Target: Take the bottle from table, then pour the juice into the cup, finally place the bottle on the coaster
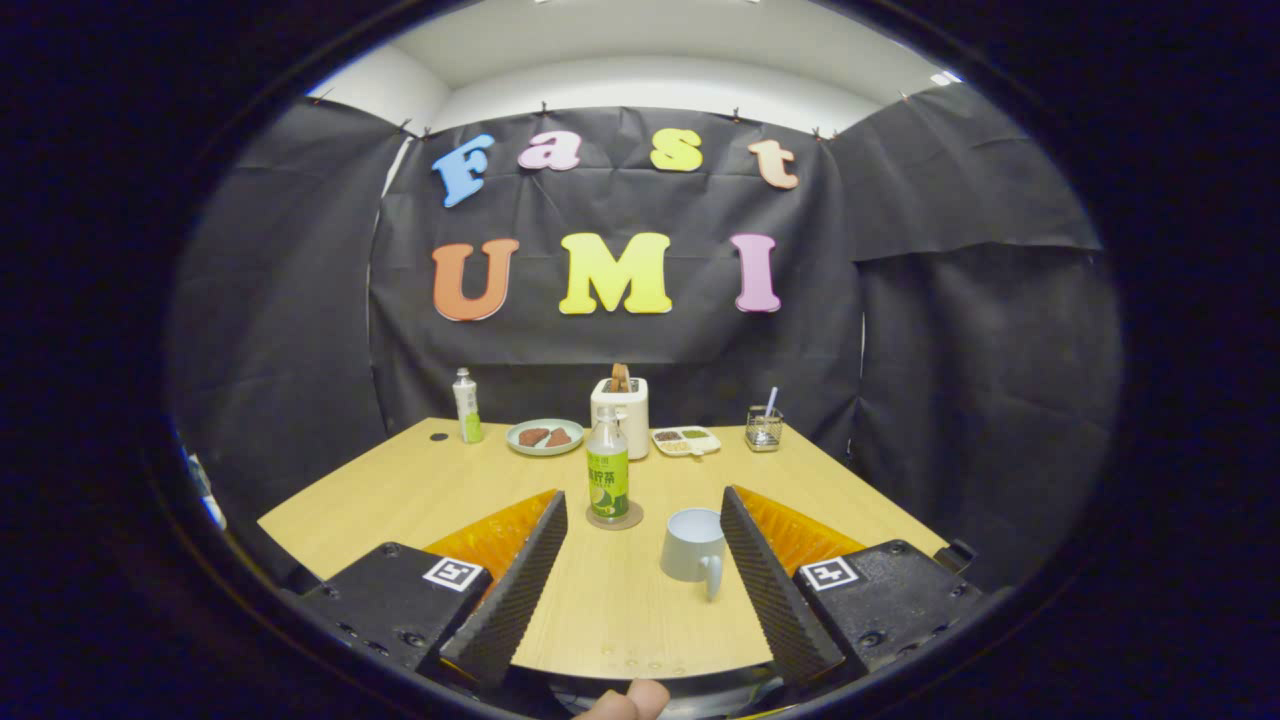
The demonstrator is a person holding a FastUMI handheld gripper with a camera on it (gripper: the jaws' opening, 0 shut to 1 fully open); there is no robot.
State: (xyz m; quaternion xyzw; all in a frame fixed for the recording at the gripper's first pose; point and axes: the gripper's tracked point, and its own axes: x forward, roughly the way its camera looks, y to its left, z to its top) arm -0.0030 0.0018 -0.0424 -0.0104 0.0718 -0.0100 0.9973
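Your fingertip (630,700) shows nearest the camera, at the near edge of the table (400,490), just below the gap between the fingers. You have the gripper (643,500) spread wide with nothing between its fingers, and both fingers hang above the wooden tabletop. That table is the largest thing before you, running back to the black cloth wall. At its far edge a white toaster (620,415) stands with a brown slice sticking out of its top. Ahead of your fingers, nearer the left one, the bottle (607,468) with the green label stands upright on the round coaster (614,518), its cap on. You can see the cup (694,545) just inside the right finger, upright, with its handle turned toward you; it sits apart from the bottle and to its right. Further back, left of the toaster, lies a pale green plate (545,437) with two brown pieces on it, and beyond that a smaller bottle (467,405) stands near the far left corner. Right of the toaster are a small divided dish (686,440) and a wire holder (763,428) with something thin standing in it.
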